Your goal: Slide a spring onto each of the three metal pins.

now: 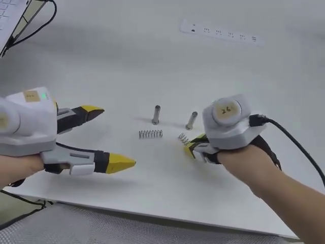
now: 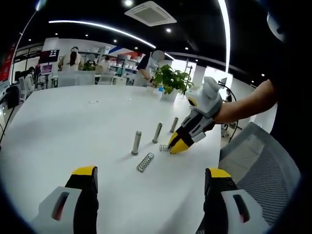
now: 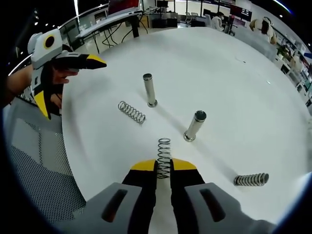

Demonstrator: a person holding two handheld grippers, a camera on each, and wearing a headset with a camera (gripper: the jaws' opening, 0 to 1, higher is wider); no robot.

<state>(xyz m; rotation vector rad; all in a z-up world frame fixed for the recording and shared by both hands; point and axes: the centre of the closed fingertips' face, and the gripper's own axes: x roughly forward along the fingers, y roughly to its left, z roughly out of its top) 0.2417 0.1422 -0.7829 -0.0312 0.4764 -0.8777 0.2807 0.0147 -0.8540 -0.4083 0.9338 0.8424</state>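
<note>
Two bare metal pins (image 1: 156,114) (image 1: 191,120) stand upright on the white table (image 1: 101,61). A third pin (image 3: 251,180), with a spring around it, stands to the right, also seen as the farthest pin (image 2: 174,124). One loose spring (image 1: 150,133) lies flat just in front of the left pin (image 3: 148,89). My right gripper (image 3: 164,168) is shut on the near end of another spring (image 3: 164,152), low over the table and close to the second pin (image 3: 194,125). My left gripper (image 1: 109,136) hovers wide open at the left with nothing in it.
A white power strip (image 1: 221,33) lies at the back of the table. A keyboard (image 1: 9,18) with a black cable sits at the far left corner. The table's front edge (image 1: 152,216) is close below the grippers, with a mesh chair (image 1: 76,229) under it.
</note>
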